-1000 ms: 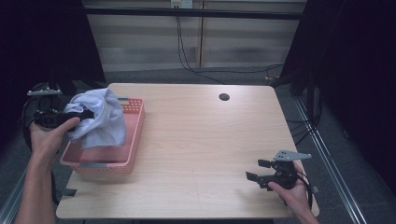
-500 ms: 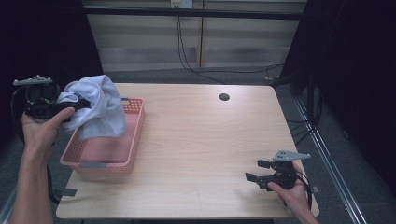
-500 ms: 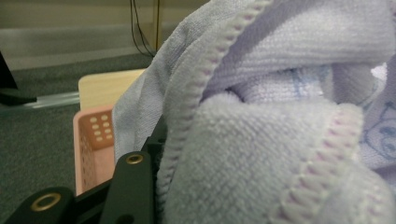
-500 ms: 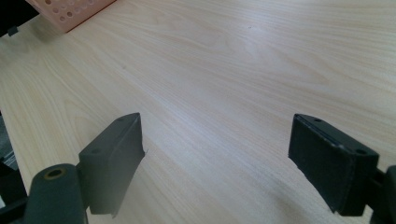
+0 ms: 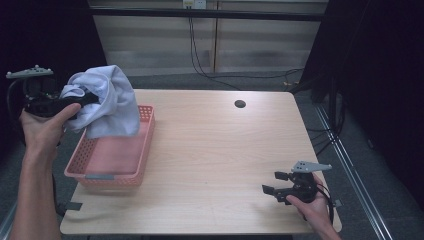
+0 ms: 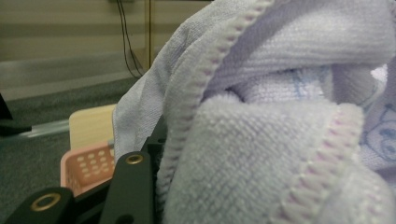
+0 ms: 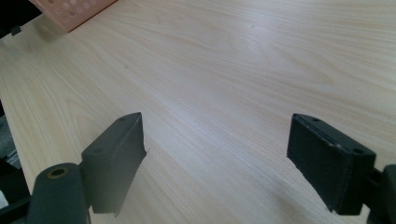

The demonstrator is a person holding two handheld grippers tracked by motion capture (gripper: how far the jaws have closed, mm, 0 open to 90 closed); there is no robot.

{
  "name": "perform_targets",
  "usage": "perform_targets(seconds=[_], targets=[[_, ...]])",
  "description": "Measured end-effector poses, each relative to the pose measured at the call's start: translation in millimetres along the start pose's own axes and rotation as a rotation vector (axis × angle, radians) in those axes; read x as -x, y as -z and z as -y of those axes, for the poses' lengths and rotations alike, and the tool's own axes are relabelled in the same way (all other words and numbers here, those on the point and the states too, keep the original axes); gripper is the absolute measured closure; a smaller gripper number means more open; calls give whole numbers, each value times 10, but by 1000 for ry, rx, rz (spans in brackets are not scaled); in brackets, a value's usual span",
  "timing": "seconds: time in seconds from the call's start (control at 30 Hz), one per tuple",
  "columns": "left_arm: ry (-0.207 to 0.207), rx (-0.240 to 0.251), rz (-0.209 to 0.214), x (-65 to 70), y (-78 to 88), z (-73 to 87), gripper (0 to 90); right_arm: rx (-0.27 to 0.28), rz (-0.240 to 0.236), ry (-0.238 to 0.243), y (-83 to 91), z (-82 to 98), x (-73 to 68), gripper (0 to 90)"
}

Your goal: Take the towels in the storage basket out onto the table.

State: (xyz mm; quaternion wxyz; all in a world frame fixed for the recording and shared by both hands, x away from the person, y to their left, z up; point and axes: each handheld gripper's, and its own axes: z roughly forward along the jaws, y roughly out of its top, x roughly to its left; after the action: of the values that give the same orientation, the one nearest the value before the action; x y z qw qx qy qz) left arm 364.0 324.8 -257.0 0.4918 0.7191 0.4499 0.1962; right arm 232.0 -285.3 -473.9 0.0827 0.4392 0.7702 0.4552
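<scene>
A pale lavender towel hangs bunched above the far left end of the pink basket. My left gripper is shut on it and holds it clear of the basket. In the left gripper view the towel covers most of the jaws, with its stitched hem running across; a corner of the basket peeks below. My right gripper rests at the table's near right corner, open with nothing between its jaws. The right gripper view has bare wood between the pads and the basket's corner far off.
The wooden table has a round cable hole at its far side. Dark curtains stand left and right, and cables run down the wall behind. The table's middle is bare wood.
My left hand has lifted the towel up and to the left, out of the basket. The right gripper has stayed where it was.
</scene>
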Motion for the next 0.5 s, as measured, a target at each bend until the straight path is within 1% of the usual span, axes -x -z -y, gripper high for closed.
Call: perform_targets(seconds=[0.03,0.1,0.17,0.2,0.23,0.27,0.33,0.4,0.5], targets=[[-4,5,7,29,5,-44,544,2,-1,4,8,5,-2,186],[-8,9,10,47,8,-61,543,1,-1,3,11,7,1,184],[-5,30,26,109,5,-92,543,4,0,-1,16,6,3,183],[-5,30,26,109,5,-92,543,4,0,-1,16,6,3,183],[-18,30,25,143,-3,-102,543,2,1,-1,14,5,5,182],[-20,32,30,166,-13,-107,543,2,-1,0,11,5,4,182],[-42,24,47,254,-66,-135,543,3,-2,5,9,5,2,182],[-43,31,54,278,-81,-145,543,3,-1,2,9,5,3,182],[-44,29,74,356,-143,-168,543,2,0,0,9,4,4,179]])
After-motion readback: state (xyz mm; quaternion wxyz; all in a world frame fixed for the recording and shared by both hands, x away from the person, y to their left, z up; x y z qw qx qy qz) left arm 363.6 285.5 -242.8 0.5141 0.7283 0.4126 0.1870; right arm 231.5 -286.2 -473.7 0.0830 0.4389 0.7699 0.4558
